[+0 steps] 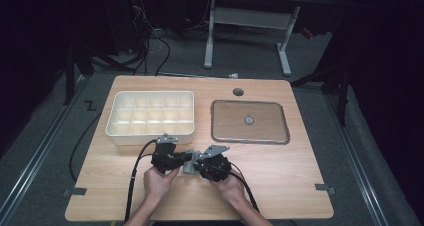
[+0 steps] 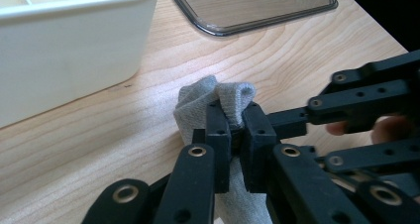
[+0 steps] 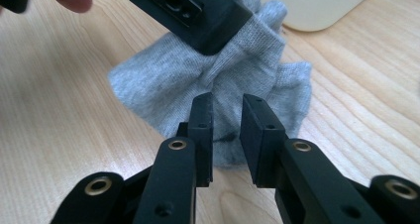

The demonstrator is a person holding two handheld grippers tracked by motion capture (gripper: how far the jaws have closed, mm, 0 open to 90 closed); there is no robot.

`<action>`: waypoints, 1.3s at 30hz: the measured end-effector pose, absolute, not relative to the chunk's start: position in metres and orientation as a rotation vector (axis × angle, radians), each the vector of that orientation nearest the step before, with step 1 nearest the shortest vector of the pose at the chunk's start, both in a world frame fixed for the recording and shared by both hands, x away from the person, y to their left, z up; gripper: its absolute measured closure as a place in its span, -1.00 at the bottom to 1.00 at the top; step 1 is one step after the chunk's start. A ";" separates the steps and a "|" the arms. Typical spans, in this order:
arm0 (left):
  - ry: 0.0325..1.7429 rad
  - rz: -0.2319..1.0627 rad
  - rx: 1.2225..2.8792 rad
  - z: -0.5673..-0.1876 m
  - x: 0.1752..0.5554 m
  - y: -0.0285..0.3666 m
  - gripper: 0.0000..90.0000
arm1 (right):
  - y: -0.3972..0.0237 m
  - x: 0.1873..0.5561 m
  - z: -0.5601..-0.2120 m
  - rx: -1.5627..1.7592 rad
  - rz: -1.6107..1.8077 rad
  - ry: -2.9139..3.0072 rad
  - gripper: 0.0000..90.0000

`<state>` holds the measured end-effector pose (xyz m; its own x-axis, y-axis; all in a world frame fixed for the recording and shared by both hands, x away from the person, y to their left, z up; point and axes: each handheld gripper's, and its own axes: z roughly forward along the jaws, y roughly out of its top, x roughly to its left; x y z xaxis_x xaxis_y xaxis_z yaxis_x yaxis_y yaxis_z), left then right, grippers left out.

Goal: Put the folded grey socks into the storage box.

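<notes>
A crumpled grey cloth lies on the wooden table near the front edge, between my two grippers. In the left gripper view my left gripper is shut on a raised fold of the cloth. My right gripper points at the cloth from the other side; its jaws stand a little apart, with the cloth's lower edge just beyond their tips and nothing pressed between them. From above, the left gripper and the right gripper nearly meet tip to tip.
A white compartment box stands behind the grippers at the left. A shallow clear tray with a small round piece at its middle lies at the right. A round hole sits near the table's far edge.
</notes>
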<state>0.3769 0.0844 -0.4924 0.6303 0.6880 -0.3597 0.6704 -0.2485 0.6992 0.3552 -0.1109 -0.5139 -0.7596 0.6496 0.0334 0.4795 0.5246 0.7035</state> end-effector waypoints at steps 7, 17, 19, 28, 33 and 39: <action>1.055 -0.003 1.952 -0.493 0.377 0.081 0.87 | -0.100 0.361 -0.518 0.919 1.038 2.572 0.71; 1.031 0.008 1.961 -0.499 0.382 0.072 0.87 | -0.097 0.369 -0.522 0.906 1.084 2.594 0.74; 1.036 0.029 1.969 -0.500 0.382 0.071 0.87 | -0.099 0.368 -0.521 0.906 1.077 2.591 0.72; 1.057 0.054 1.974 -0.502 0.384 0.068 0.87 | -0.106 0.356 -0.510 0.879 1.025 2.538 0.48; 1.049 0.068 1.996 -0.502 0.383 0.068 0.87 | -0.121 0.352 -0.497 0.959 1.063 2.447 0.48; 1.051 0.069 1.990 -0.501 0.382 0.068 0.87 | -0.141 0.357 -0.501 1.112 1.020 2.391 0.47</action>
<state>0.3822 0.0677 -0.5009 0.6432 0.6962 -0.3188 0.6488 -0.2742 0.7099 0.3573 -0.1412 -0.5008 -0.6492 0.7605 0.0148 0.5371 0.4446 0.7168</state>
